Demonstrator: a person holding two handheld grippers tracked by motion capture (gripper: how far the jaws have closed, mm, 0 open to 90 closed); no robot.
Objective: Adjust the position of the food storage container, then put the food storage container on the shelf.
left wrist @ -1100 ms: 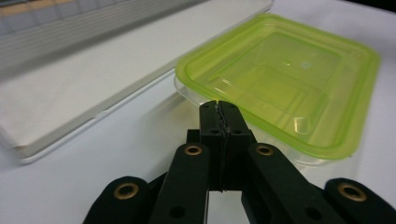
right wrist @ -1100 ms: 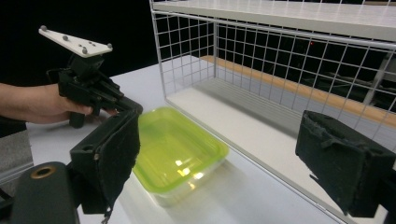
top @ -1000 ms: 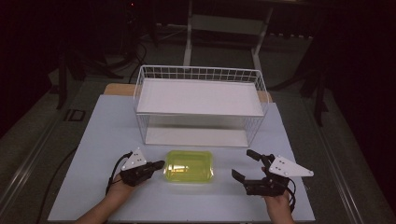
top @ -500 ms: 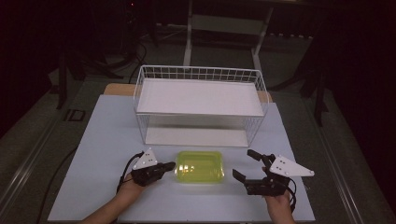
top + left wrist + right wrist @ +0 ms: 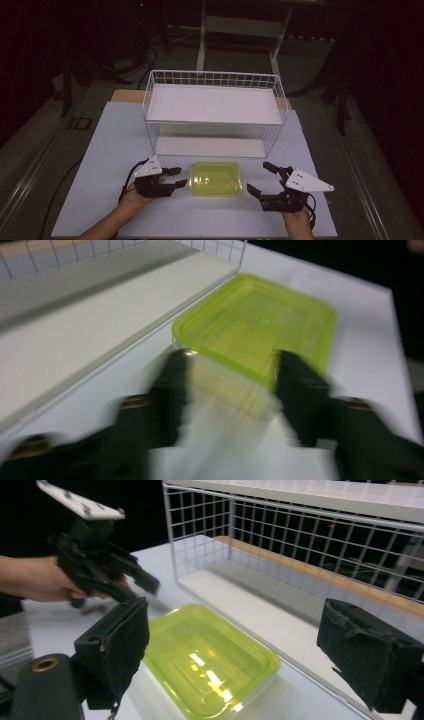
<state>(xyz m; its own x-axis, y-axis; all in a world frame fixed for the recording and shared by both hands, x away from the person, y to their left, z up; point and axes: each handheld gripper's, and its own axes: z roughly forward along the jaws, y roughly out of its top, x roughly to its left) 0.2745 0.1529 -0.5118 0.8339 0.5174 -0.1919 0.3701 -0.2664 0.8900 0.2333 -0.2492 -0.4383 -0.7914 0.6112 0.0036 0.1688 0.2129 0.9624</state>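
Note:
A yellow-green lidded plastic box (image 5: pixel 216 178) lies on the white table (image 5: pixel 115 140), just in front of the wire rack (image 5: pixel 212 80). My left gripper (image 5: pixel 179 177) is at the box's left end. Its jaws have just been opening and now stand apart on either side of that end. In the blurred left gripper view my left gripper (image 5: pixel 232 360) frames the box (image 5: pixel 260 320) without visibly pressing on it. My right gripper (image 5: pixel 259 177) rests open just right of the box, apart from it. The right gripper view shows my right gripper (image 5: pixel 240 630) wide open, with the box (image 5: pixel 200 665) below and the left gripper (image 5: pixel 142 587) beyond.
The white wire rack has a flat shelf (image 5: pixel 215 102) on top and a low board (image 5: pixel 207 146) beneath it, close behind the box. Bare table lies to the left and right of the rack. The table's front edge runs just behind both hands.
The left gripper has slid right, pushing the box a little to the right, and its shut jaws have opened at the box's left end. The right gripper has stayed put.

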